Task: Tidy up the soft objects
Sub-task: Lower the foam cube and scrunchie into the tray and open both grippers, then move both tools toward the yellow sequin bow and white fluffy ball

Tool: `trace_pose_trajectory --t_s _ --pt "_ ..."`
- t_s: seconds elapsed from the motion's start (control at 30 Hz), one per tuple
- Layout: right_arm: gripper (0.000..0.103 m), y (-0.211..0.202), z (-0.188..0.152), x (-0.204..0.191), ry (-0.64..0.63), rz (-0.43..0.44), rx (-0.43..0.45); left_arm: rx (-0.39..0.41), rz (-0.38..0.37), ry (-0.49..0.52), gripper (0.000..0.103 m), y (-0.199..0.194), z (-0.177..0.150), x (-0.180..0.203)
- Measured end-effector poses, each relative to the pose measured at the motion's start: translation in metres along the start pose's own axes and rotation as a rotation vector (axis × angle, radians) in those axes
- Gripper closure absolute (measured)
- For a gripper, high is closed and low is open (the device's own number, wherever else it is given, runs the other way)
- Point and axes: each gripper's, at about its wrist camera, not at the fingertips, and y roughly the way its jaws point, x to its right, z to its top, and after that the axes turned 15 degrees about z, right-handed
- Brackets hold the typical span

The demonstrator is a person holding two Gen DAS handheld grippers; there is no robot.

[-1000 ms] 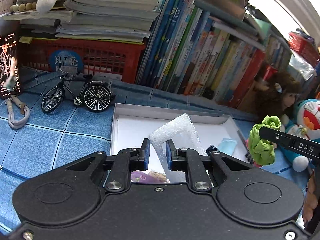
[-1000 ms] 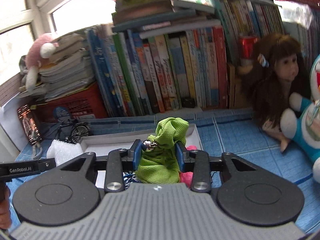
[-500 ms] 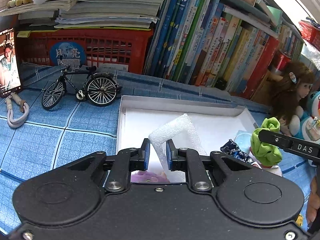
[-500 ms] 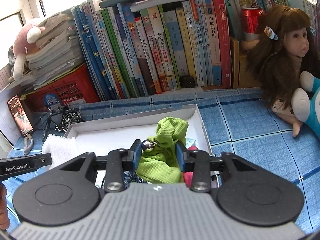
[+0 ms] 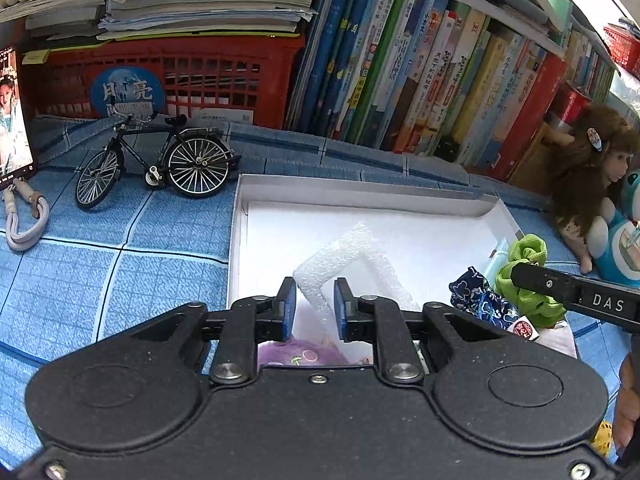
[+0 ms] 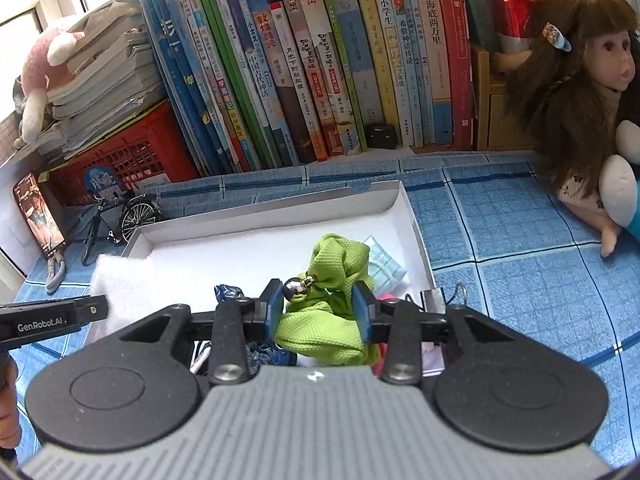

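Observation:
My left gripper (image 5: 315,307) is shut on a white foam sheet (image 5: 348,262) and holds it over the left part of a white cardboard box (image 5: 360,192). My right gripper (image 6: 317,307) is shut on a green fabric pouch (image 6: 336,276) with a small metal bell, low over the box's right side (image 6: 416,232). The pouch also shows in the left wrist view (image 5: 524,276). A dark blue patterned pouch (image 5: 476,300), a light blue item (image 6: 380,264) and a purple soft item (image 5: 300,356) lie in the box.
A model bicycle (image 5: 156,160) and a red basket (image 5: 180,76) stand left of the box. A row of books (image 6: 320,80) runs behind it. A doll (image 6: 580,92) and a blue plush toy (image 5: 624,240) sit to the right. A phone (image 6: 38,216) leans at far left.
Both grippers have moved down and forward over the box, each still holding its item. The green pouch is now lower, near the box's contents.

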Motion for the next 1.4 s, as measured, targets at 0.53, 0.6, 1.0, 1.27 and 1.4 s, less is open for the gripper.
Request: trace_pose_trajectory --t_s 0.53,0.6,1.0,1.27,1.4 --pt "0.032 -0.053 -0.002 -0.019 -0.05 0.039 0.086 0.102 0.027 0.057 0.052 -0.057 -0.004 0.001" --pt "0.03 -0.062 -0.003 -0.024 -0.072 0.042 0.094 0.121 0.028 0.073 0.049 -0.067 -0.008 0.003" --pt "0.021 -0.137 -0.028 -0.051 -0.178 0.034 0.166 0.241 -0.026 0.148 0.042 -0.147 -0.047 0.005" --pt "0.019 -0.183 -0.051 -0.03 -0.131 -0.02 0.118 0.334 -0.168 0.218 0.042 -0.223 -0.112 -0.006" --pt "0.018 -0.193 -0.063 -0.004 -0.05 -0.02 0.09 0.39 -0.225 0.264 0.042 -0.256 -0.158 -0.005"
